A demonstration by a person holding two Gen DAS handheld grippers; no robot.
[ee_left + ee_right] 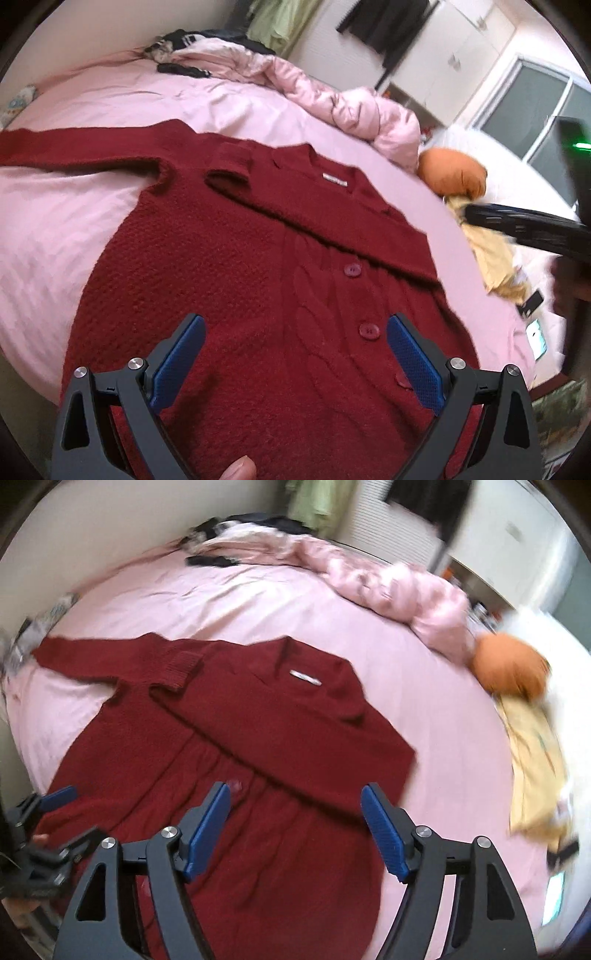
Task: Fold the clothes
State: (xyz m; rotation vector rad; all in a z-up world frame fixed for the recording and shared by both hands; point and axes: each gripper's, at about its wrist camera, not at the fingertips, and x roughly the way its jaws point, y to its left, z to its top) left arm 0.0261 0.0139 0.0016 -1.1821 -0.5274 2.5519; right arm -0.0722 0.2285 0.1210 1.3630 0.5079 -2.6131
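A dark red knit cardigan (236, 258) with buttons lies flat on the pink bed sheet (66, 229); it also shows in the right wrist view (229, 738). Its right sleeve (280, 734) is folded across the chest, its left sleeve (74, 147) stretches out to the left. My left gripper (295, 328) is open above the cardigan's lower front. My right gripper (295, 797) is open above the cardigan's lower right part. The right gripper shows as a dark blurred shape at the right of the left wrist view (528, 229); the left gripper shows at the lower left of the right wrist view (51, 812).
A crumpled pink duvet (332, 92) lies at the bed's far side. An orange cushion (454, 173) and yellow garment (498, 258) lie to the right, with phones (532, 299) near the bed edge. Dark clothes (184, 68) lie at the back. Wardrobes stand behind.
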